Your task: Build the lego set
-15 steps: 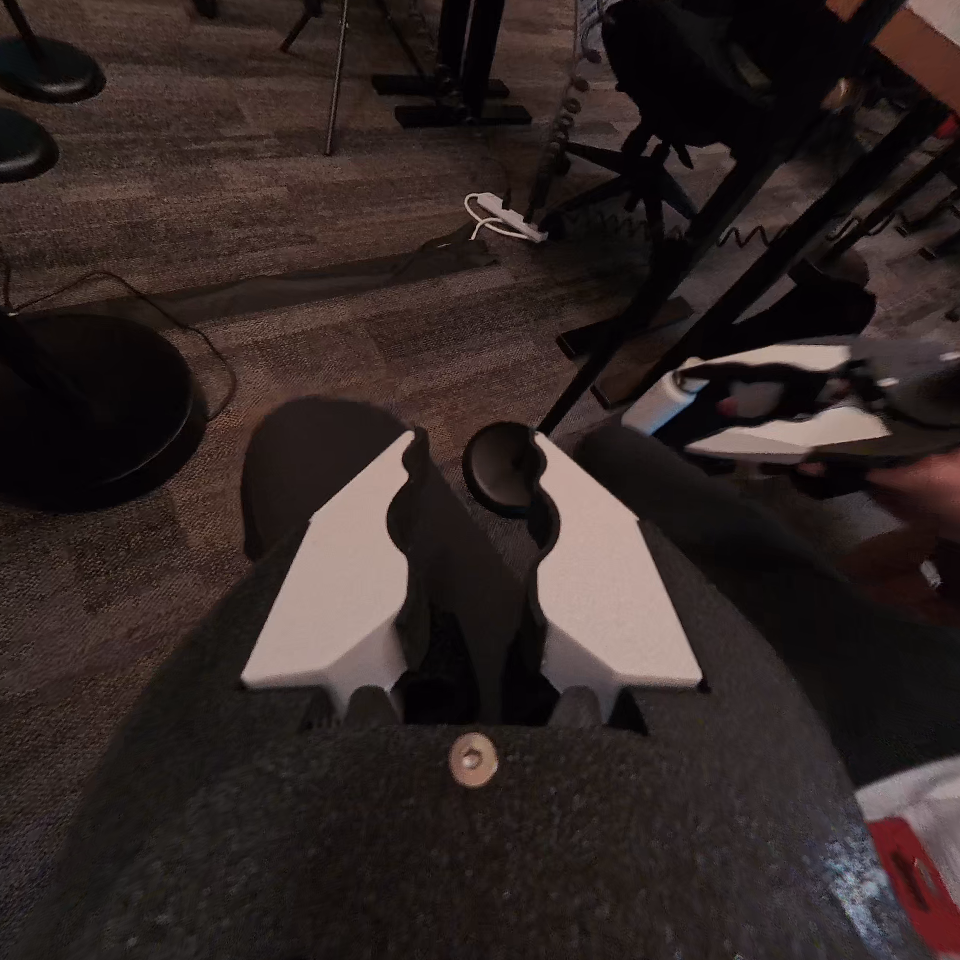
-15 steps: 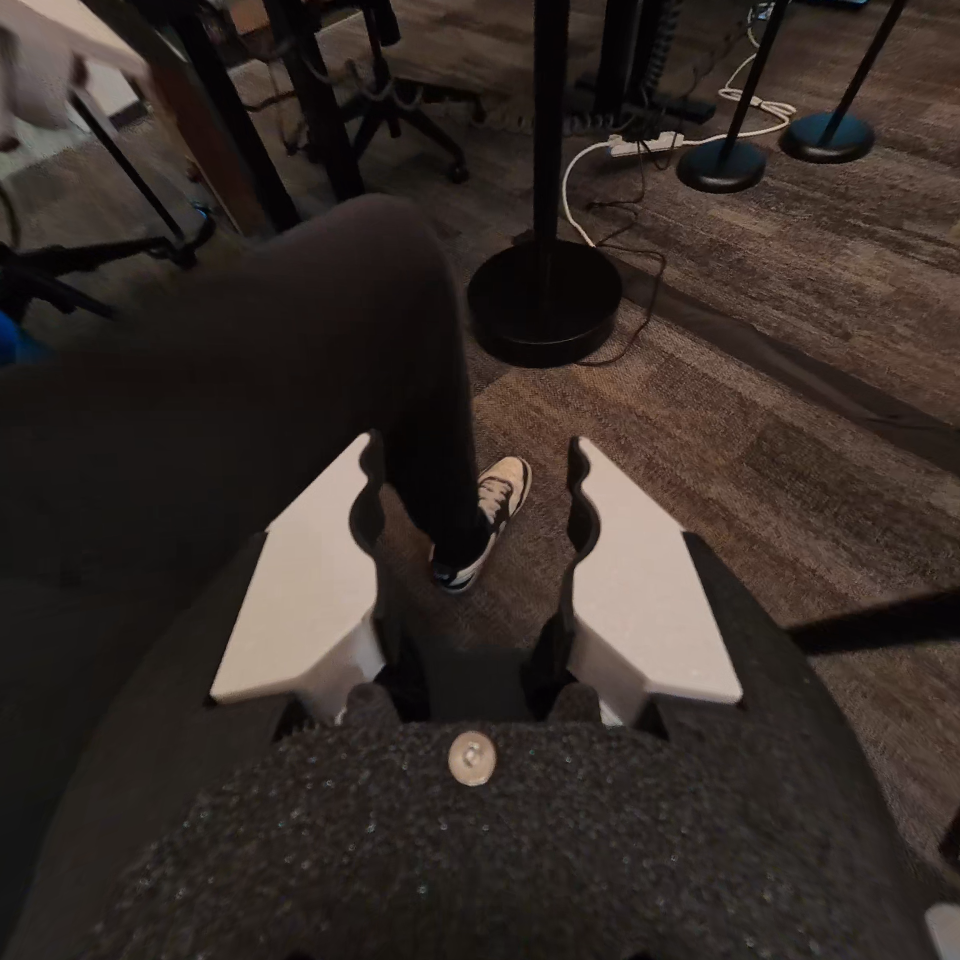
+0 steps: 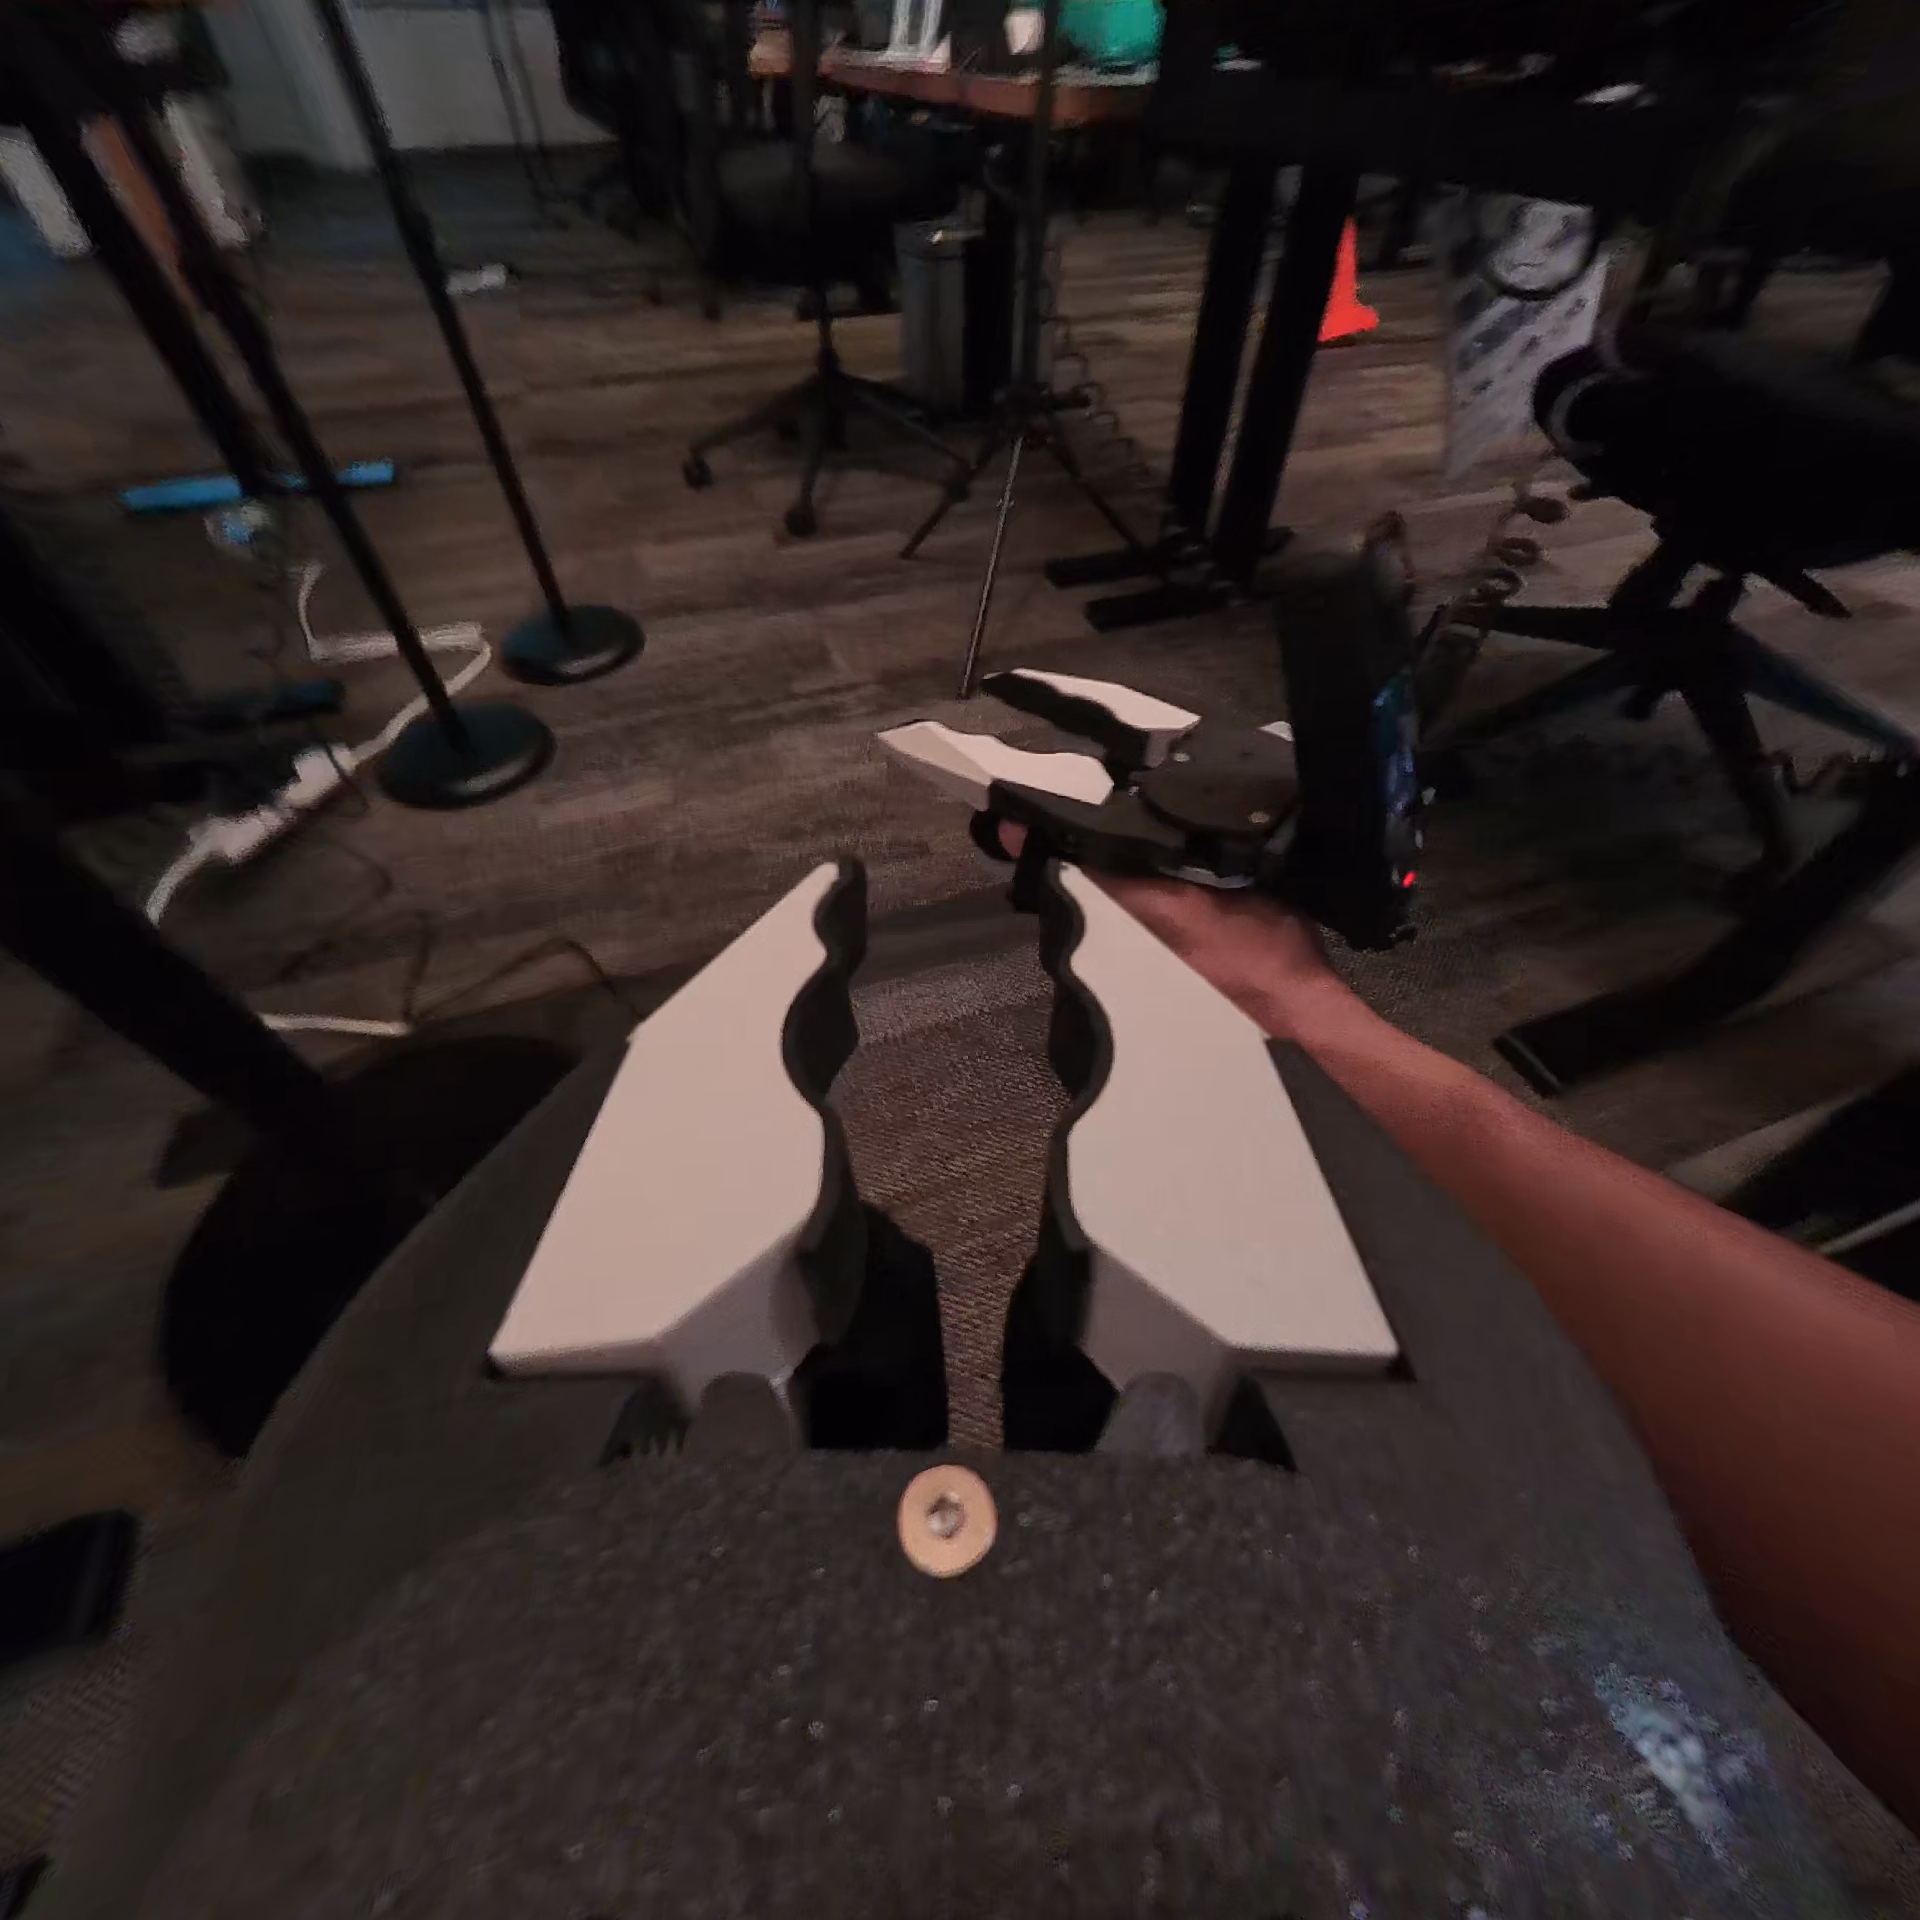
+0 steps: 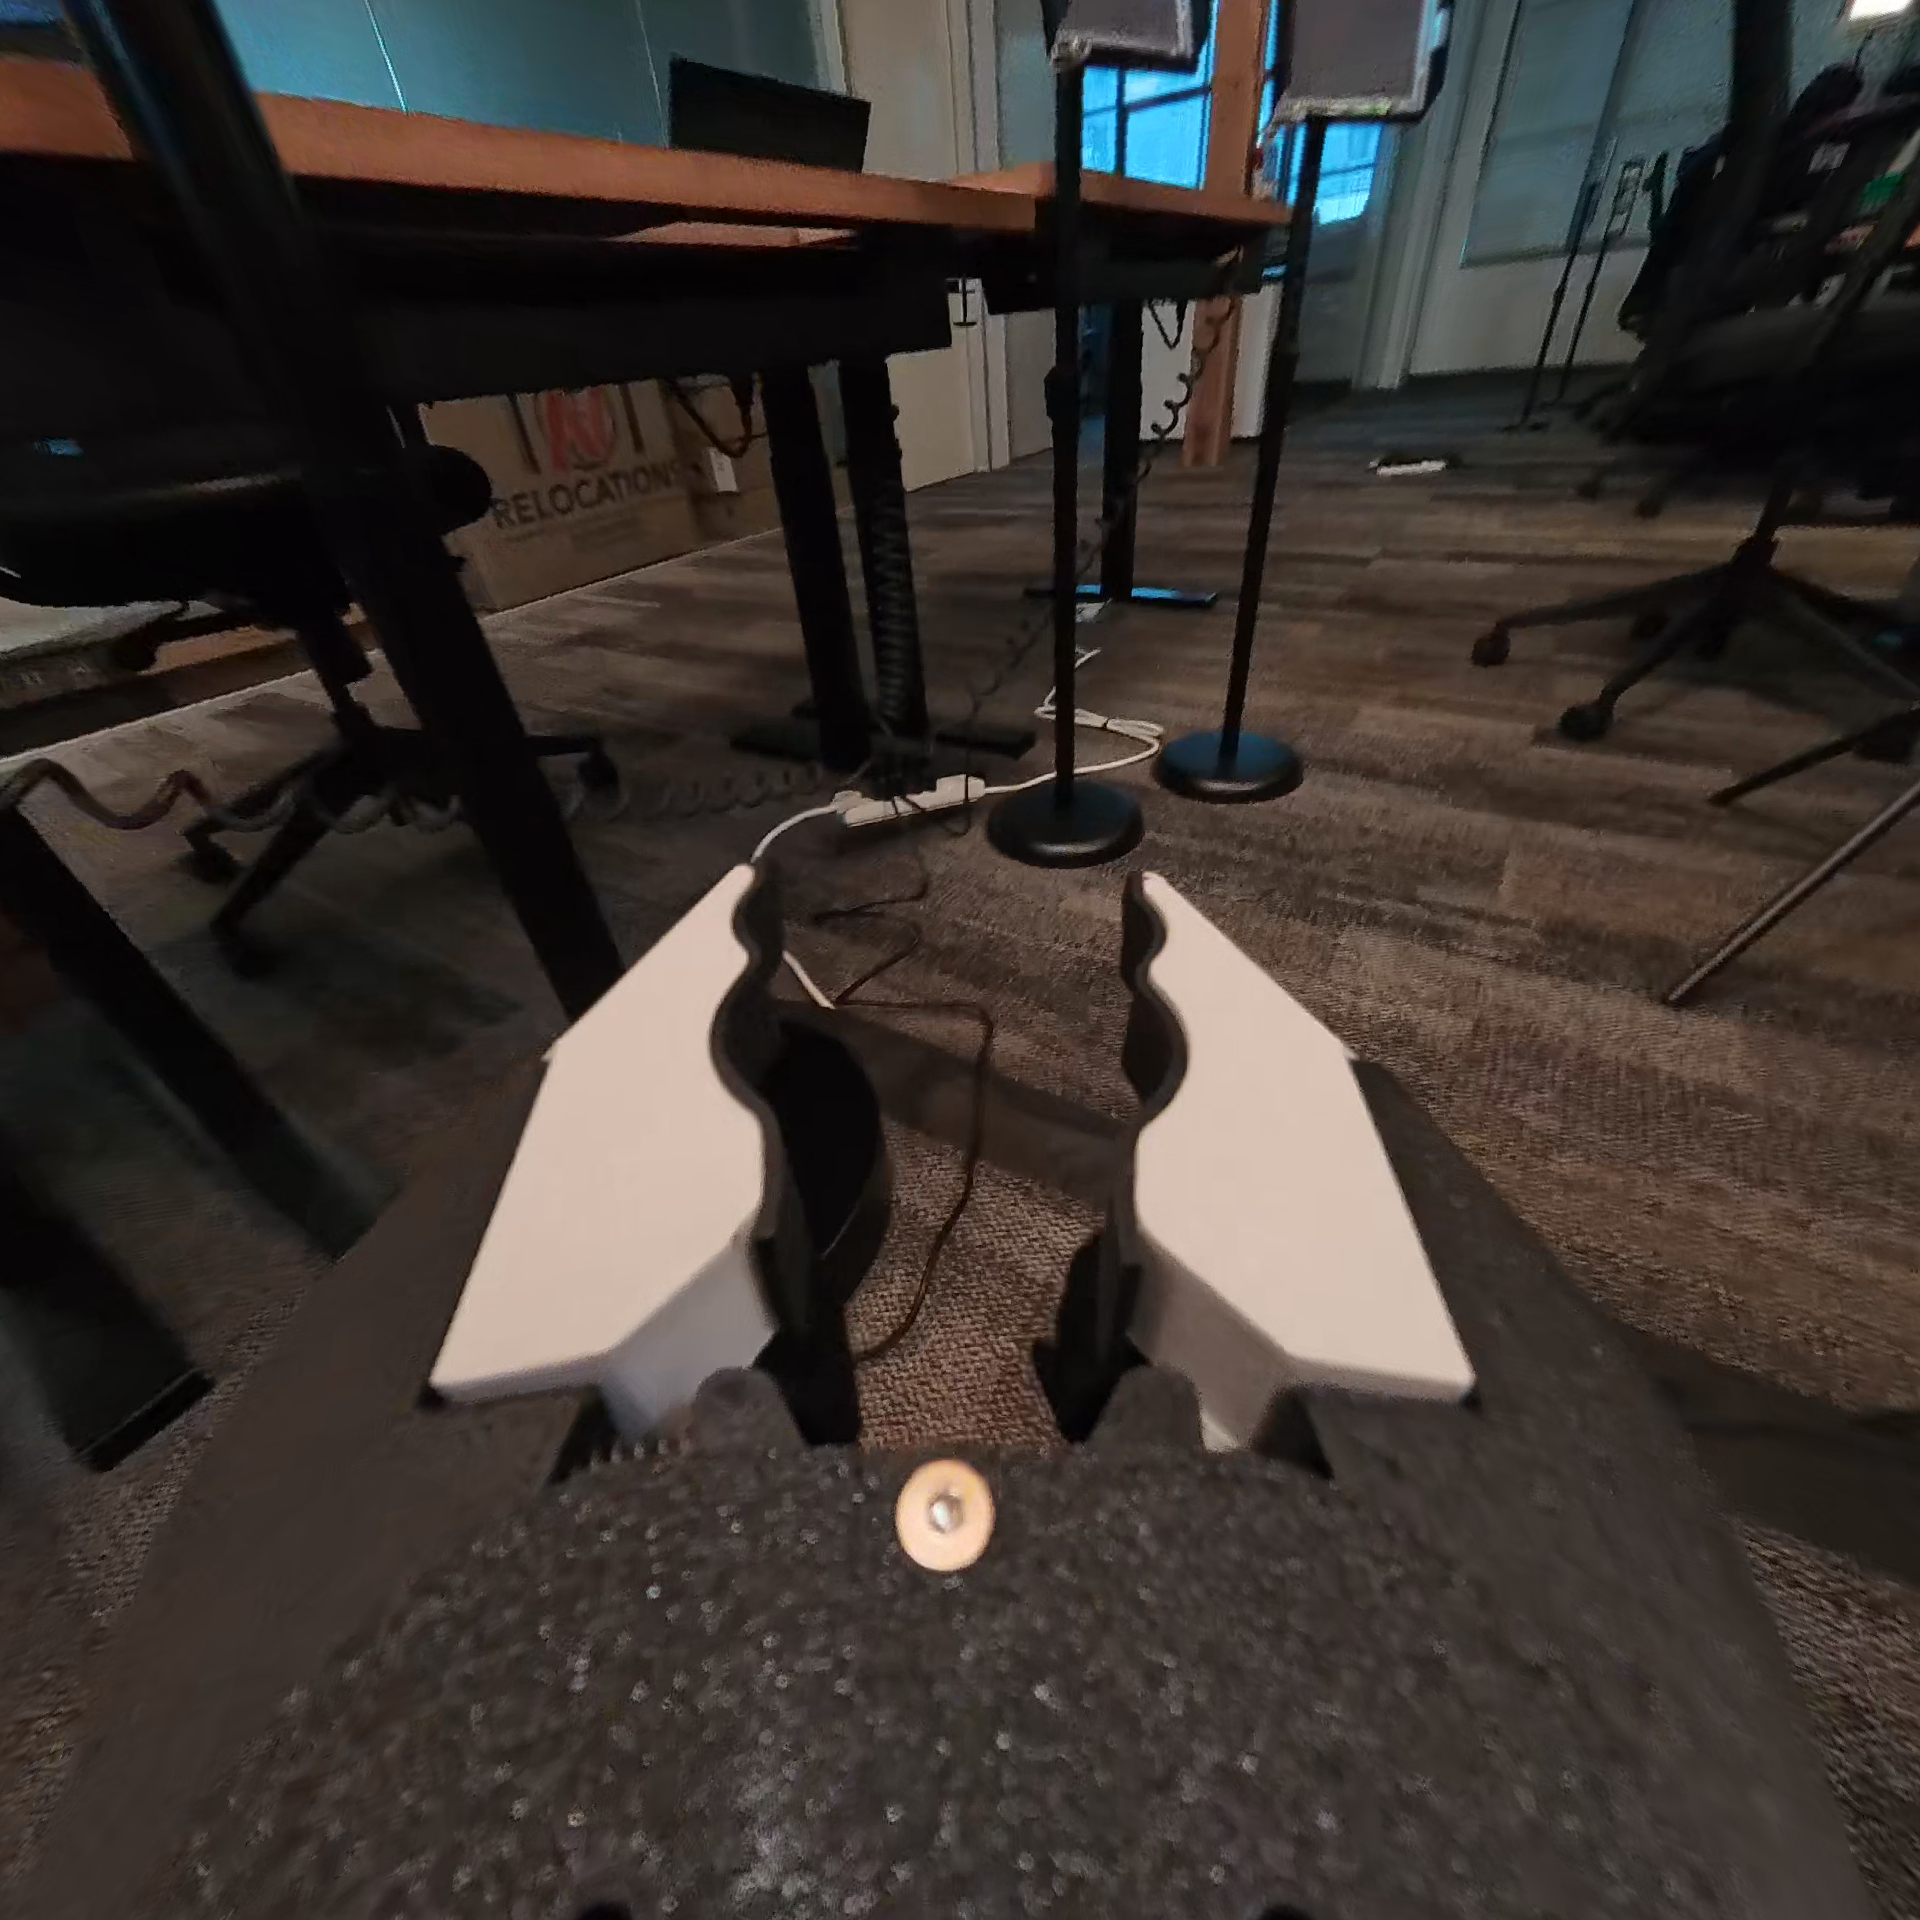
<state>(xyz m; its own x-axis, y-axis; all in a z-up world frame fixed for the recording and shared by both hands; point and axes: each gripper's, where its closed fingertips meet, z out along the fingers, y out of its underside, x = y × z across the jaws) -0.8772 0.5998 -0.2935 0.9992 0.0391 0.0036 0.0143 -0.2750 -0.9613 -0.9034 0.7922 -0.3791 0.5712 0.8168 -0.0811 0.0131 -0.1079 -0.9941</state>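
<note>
Nowhere in either view is the lego set, so building looks unstarted: the left gripper [image 3: 951, 904] and, at its two o'clock, the right gripper [image 3: 961, 712] gape empty above carpet [image 4: 1455, 935].

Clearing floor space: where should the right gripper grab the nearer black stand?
Probably the stand's thin upright pole, above the base, with the right gripper coming level from the front: the pole is narrow and vertical, the base flat and wide.
</note>
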